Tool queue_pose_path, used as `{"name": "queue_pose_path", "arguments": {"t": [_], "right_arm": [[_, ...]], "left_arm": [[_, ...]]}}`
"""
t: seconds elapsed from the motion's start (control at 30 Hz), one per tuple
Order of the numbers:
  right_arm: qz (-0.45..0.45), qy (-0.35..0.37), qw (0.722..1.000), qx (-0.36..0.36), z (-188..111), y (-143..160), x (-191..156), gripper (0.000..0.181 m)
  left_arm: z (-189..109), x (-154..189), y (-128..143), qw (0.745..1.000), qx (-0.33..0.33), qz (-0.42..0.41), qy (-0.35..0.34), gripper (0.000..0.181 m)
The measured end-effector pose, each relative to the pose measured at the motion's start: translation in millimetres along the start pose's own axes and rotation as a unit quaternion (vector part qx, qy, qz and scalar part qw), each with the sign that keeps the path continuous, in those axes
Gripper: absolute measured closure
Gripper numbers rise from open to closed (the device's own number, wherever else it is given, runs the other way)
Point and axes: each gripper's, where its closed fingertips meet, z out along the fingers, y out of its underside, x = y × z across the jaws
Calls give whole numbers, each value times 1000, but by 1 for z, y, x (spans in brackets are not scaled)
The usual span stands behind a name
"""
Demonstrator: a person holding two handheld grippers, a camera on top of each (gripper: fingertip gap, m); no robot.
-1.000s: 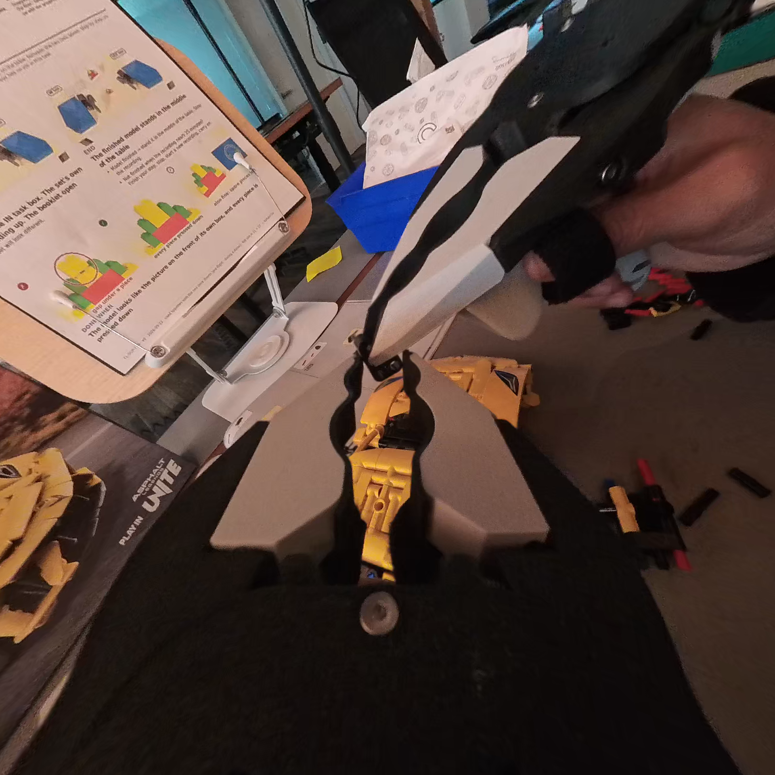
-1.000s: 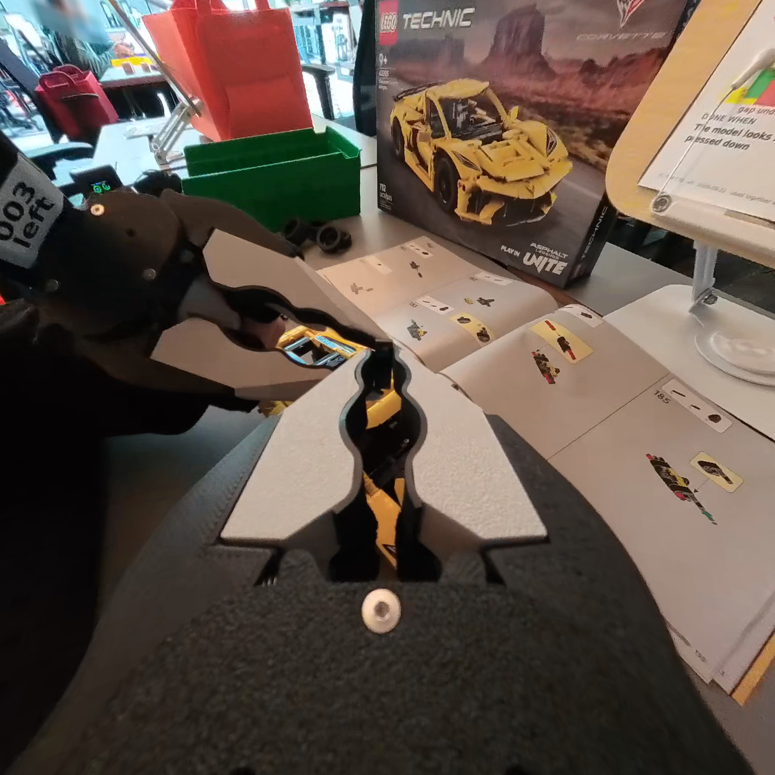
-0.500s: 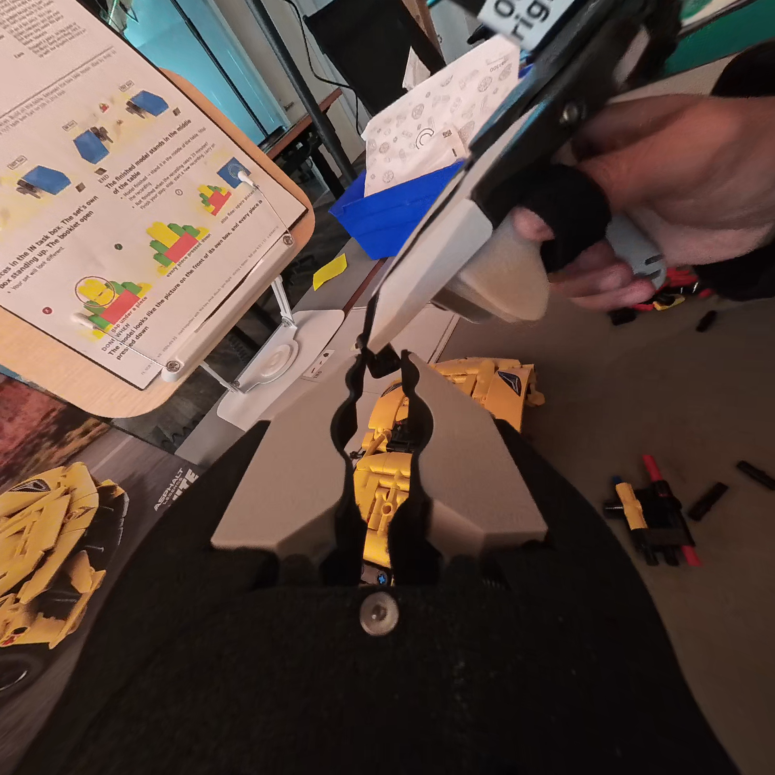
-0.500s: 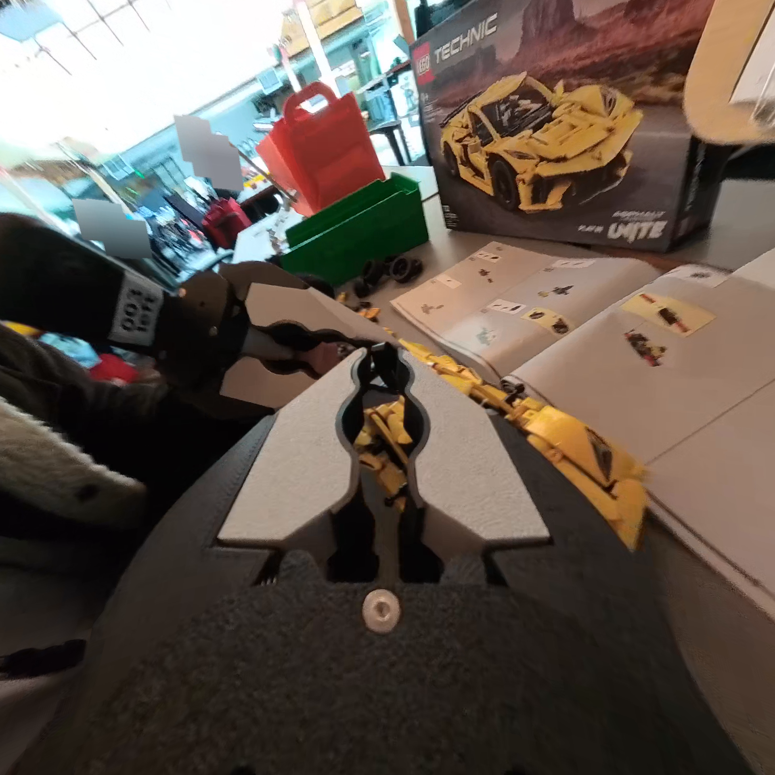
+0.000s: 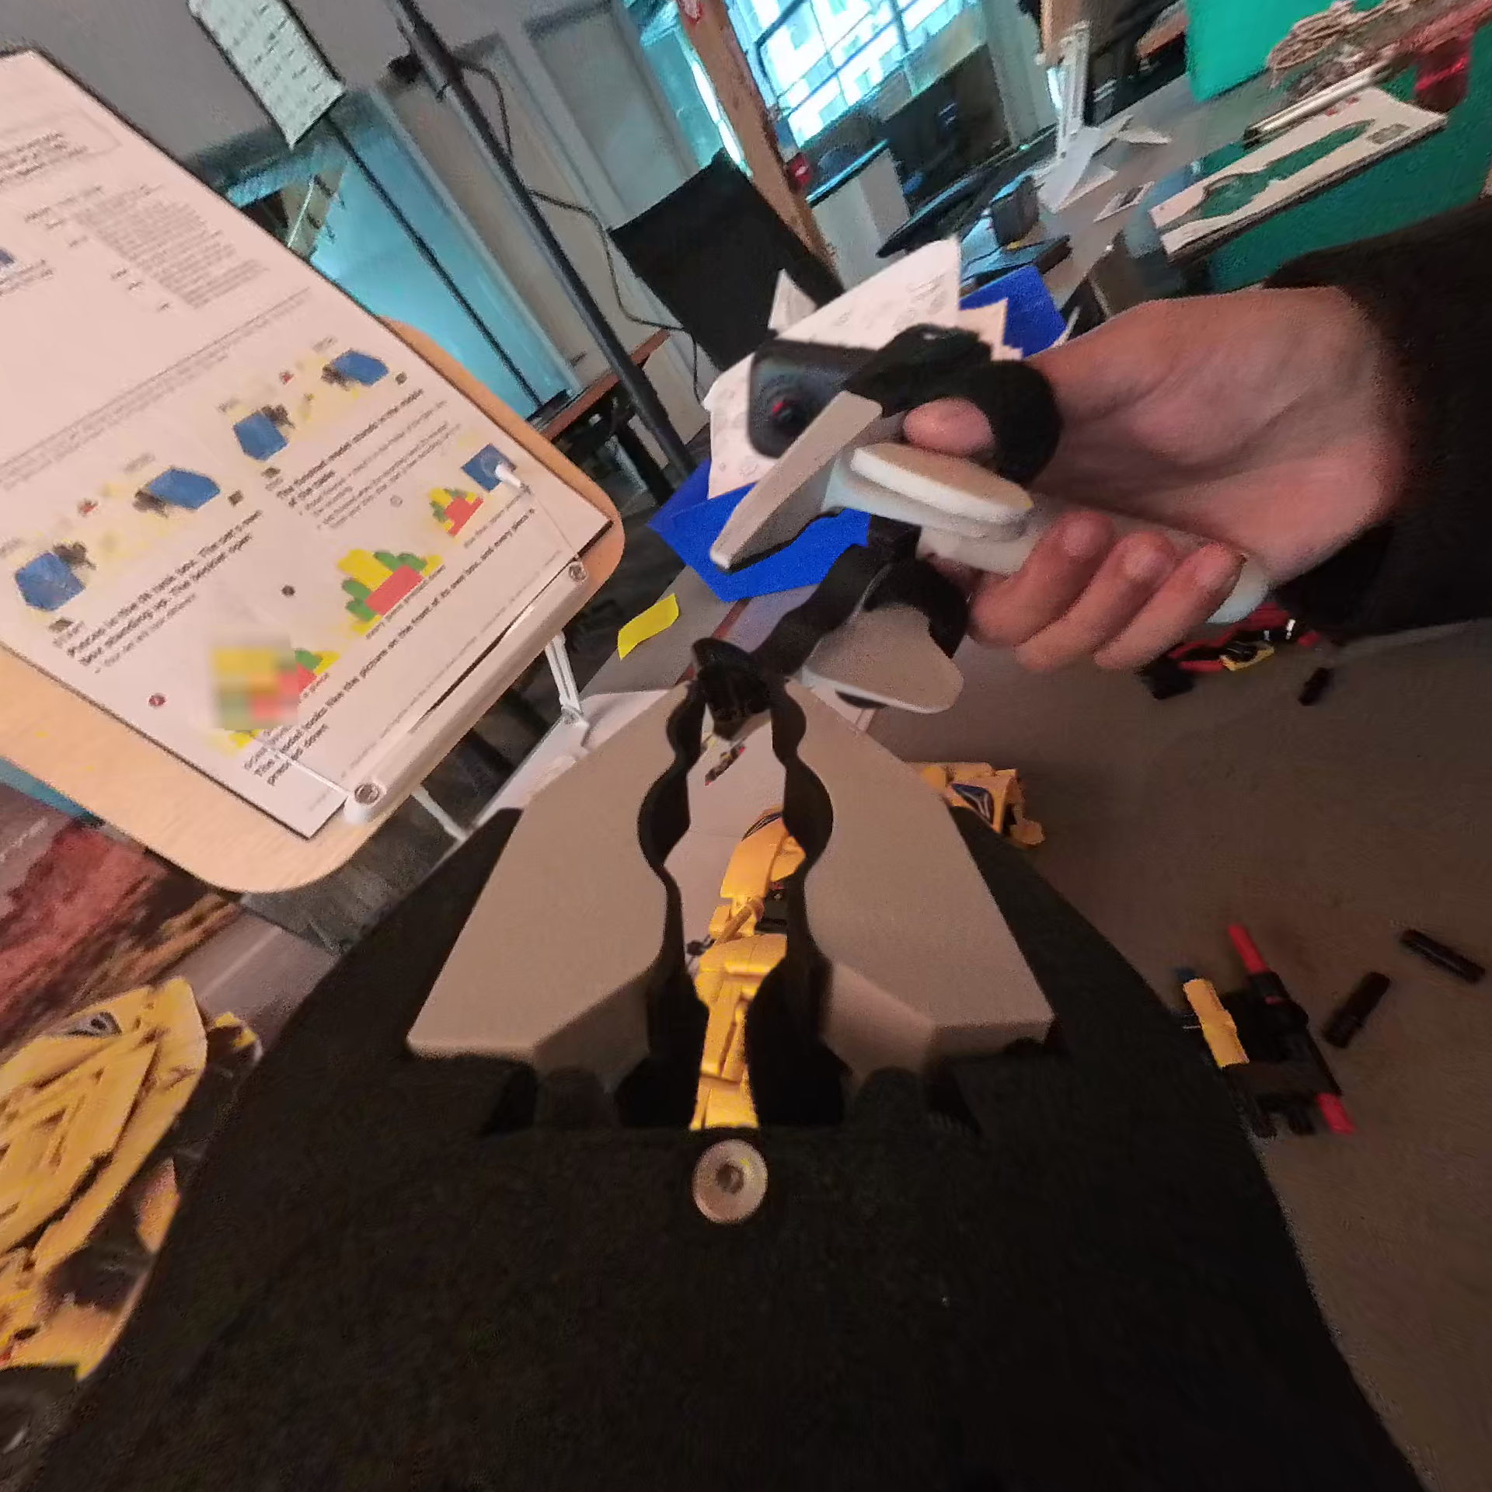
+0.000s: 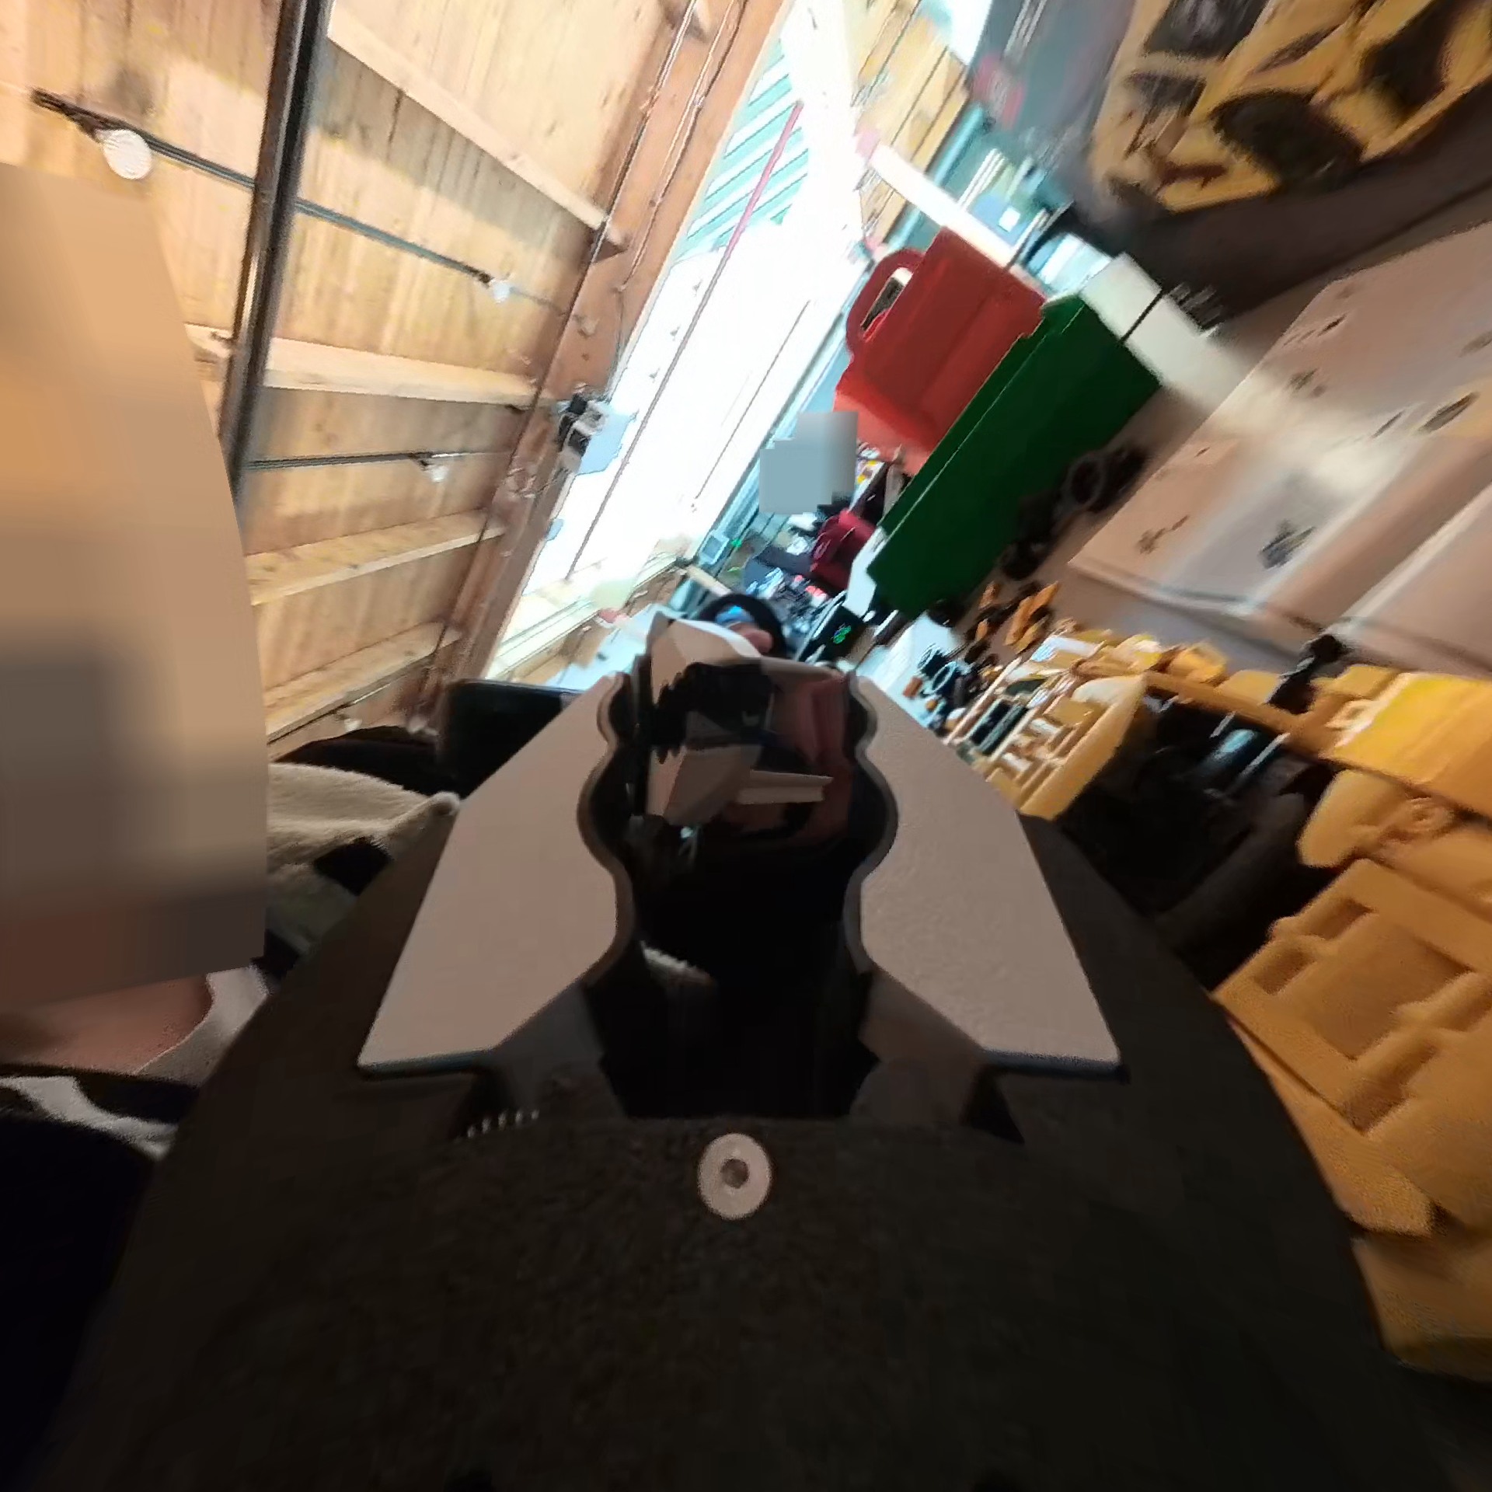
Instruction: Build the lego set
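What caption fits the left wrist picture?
Left tool pinches a small black piece above the yellow car model; the right tool hovers close by.

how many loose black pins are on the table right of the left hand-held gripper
3 that show: two black pins lie near the small black and red assembly, one farther back. Others may be hidden.

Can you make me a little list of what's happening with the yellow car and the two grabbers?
left hand-held gripper: tips pinching a small black lego piece, held up above the table
right hand-held gripper: open, holding nothing, tilted sideways
yellow lego car model: on the grey table, under the left hand-held gripper
loose black and red lego parts: on the table, right of the car
instruction sheet on a wooden stand: left of the car
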Motion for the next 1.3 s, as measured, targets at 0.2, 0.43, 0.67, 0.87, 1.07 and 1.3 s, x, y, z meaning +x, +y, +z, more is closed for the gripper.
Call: {"name": "queue_pose_path", "arguments": {"t": [0.2, 0.43, 0.67, 0.87, 1.07, 1.3], "right_arm": [[19, -19, 999, -37, 5, 13, -4, 149], [-73, 56, 994, -62, 5, 14, 4, 162], [-223, 160, 956, -102, 4, 17, 17, 163], [-235, 154, 952, -121, 4, 23, 16, 163], [-240, 164, 946, -143, 0, 28, 21, 163], [-186, 96, 970, -122, 3, 29, 6, 159]], "left_arm": [[0, 3, -6, 996, 24, 78, -32, 165], [2, 2, 5, 999, -11, 32, -32, 165], [0, 7, 15, 999, -33, -22, 4, 162], [-1, 12, 11, 1000, -23, 17, -2, 161], [2, 18, 18, 997, -41, 58, -2, 164], [-2, 18, 4, 999, -2, 52, 2, 166]]}}
